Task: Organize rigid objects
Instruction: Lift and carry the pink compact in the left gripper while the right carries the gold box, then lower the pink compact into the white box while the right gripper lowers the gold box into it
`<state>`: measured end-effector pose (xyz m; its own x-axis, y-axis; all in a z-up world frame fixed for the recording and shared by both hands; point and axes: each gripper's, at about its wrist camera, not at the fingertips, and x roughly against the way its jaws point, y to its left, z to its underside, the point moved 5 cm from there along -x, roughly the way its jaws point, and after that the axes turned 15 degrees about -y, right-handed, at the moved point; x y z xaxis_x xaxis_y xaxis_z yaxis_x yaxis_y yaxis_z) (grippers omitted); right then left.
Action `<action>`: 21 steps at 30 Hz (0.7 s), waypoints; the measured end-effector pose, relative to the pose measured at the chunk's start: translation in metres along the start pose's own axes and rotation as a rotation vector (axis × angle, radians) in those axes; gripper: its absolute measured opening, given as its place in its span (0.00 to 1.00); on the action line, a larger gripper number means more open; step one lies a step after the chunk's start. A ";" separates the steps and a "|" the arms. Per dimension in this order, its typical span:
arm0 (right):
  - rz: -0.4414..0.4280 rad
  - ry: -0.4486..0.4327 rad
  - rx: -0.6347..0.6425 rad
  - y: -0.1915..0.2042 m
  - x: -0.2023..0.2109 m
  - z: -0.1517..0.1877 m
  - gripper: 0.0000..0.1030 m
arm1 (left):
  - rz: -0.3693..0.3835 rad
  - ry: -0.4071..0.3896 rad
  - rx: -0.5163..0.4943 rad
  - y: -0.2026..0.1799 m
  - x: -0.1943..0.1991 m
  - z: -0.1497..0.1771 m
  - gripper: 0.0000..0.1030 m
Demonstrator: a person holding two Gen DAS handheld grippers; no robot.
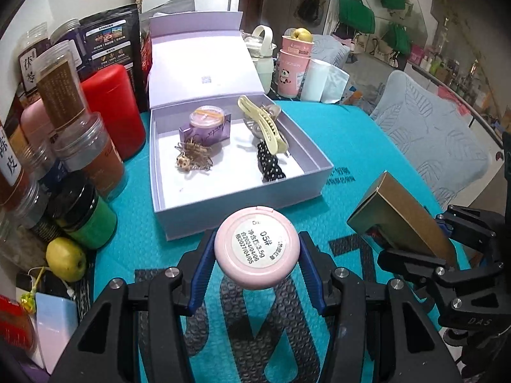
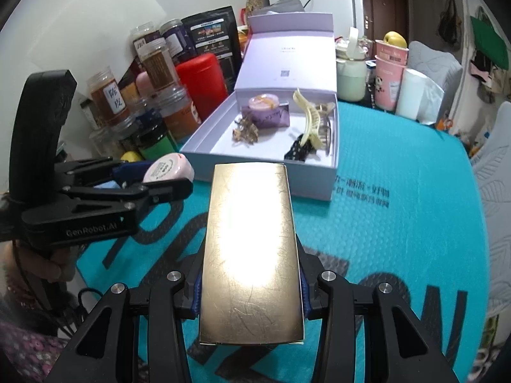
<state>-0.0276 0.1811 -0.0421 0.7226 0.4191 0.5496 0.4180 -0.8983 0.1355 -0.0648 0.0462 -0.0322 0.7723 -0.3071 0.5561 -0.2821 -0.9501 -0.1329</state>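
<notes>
Compact (image 1: 257, 248) and gold box (image 2: 252, 255) held in fingers above teal mat (image 2: 399, 217).

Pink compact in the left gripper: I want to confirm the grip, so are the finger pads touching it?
Touching. The left wrist view shows both blue finger pads pressed against opposite sides of the pink compact, held by the left gripper.

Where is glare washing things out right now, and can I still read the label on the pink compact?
Right wrist view: a strong white hotspot covers the upper face of the gold box held by the right gripper, hiding any print. Left wrist view: the pink compact in the left gripper is evenly lit, its label sharp and readable; fisheye bending curves the lavender box edges.
</notes>
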 end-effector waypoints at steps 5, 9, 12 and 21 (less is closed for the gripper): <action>0.003 -0.009 0.030 -0.006 -0.005 -0.016 0.42 | -0.010 -0.019 0.001 0.004 -0.004 -0.017 0.49; 0.010 -0.022 0.048 -0.013 -0.008 -0.030 0.42 | -0.024 -0.047 -0.019 0.008 -0.005 -0.034 0.49; 0.011 -0.036 0.056 -0.016 -0.012 -0.041 0.42 | -0.044 -0.067 -0.036 0.011 -0.008 -0.046 0.49; 0.015 -0.053 0.060 -0.027 -0.031 -0.067 0.42 | -0.068 -0.090 -0.057 0.023 -0.026 -0.074 0.49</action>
<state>-0.0979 0.1833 -0.0069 0.7564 0.4135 0.5069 0.4380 -0.8957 0.0771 -0.1334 0.0360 0.0116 0.8380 -0.2477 0.4862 -0.2571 -0.9652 -0.0485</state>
